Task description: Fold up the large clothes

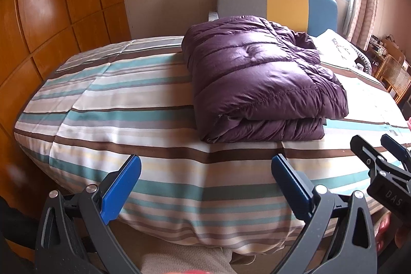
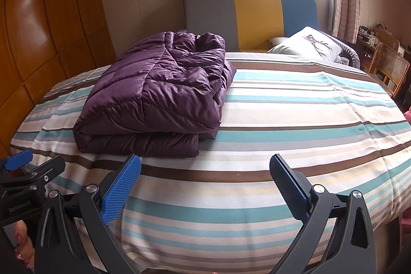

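Observation:
A purple quilted down jacket (image 1: 262,78) lies folded into a thick block on the striped bed cover (image 1: 128,125). In the right wrist view the jacket (image 2: 159,99) sits left of centre on the bed cover (image 2: 295,114). My left gripper (image 1: 205,171) stands open at the near edge of the bed, short of the jacket, with nothing between its blue pads (image 1: 123,186). My right gripper (image 2: 205,171) is also open and empty, in front of the jacket's near right corner. The right gripper (image 1: 380,148) shows at the right edge of the left wrist view.
A wooden wardrobe (image 1: 51,17) runs along the left of the bed. A grey, yellow and blue headboard (image 2: 251,14) stands at the far end with a white pillow (image 2: 308,45). A cane chair (image 2: 390,68) is at the far right. A hand (image 2: 23,248) holds the left gripper.

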